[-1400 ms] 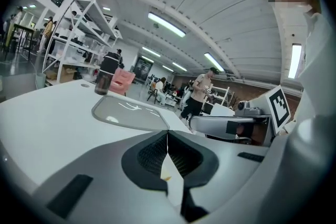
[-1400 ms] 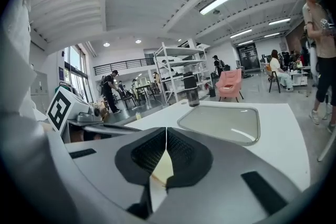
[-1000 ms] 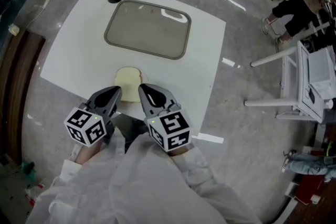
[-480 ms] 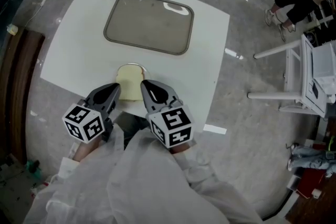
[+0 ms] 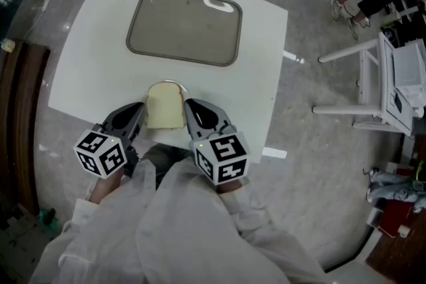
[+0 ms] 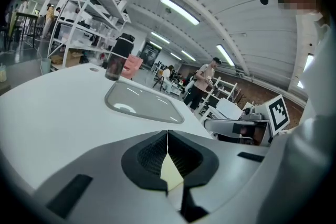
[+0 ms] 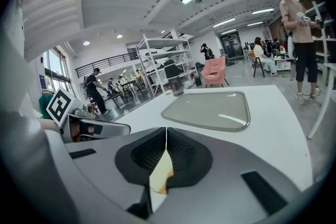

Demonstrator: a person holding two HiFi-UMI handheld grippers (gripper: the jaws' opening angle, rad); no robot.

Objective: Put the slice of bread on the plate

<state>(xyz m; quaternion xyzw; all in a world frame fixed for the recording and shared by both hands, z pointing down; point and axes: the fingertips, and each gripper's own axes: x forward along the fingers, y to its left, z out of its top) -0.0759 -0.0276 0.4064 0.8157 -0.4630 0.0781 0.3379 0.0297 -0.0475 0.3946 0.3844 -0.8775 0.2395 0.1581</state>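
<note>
My left gripper (image 5: 138,113) and right gripper (image 5: 190,108) each pinch shut on a side edge of the slice of bread (image 5: 164,106) between them, well short of the plate (image 5: 183,26).

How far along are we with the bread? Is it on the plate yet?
Not yet. Done: the left gripper and right gripper are each shut on a side of the slice of bread. In hand: the slice is held near the table's front edge. Left: carry it to the plate, which has no bread on it, and release.
</note>
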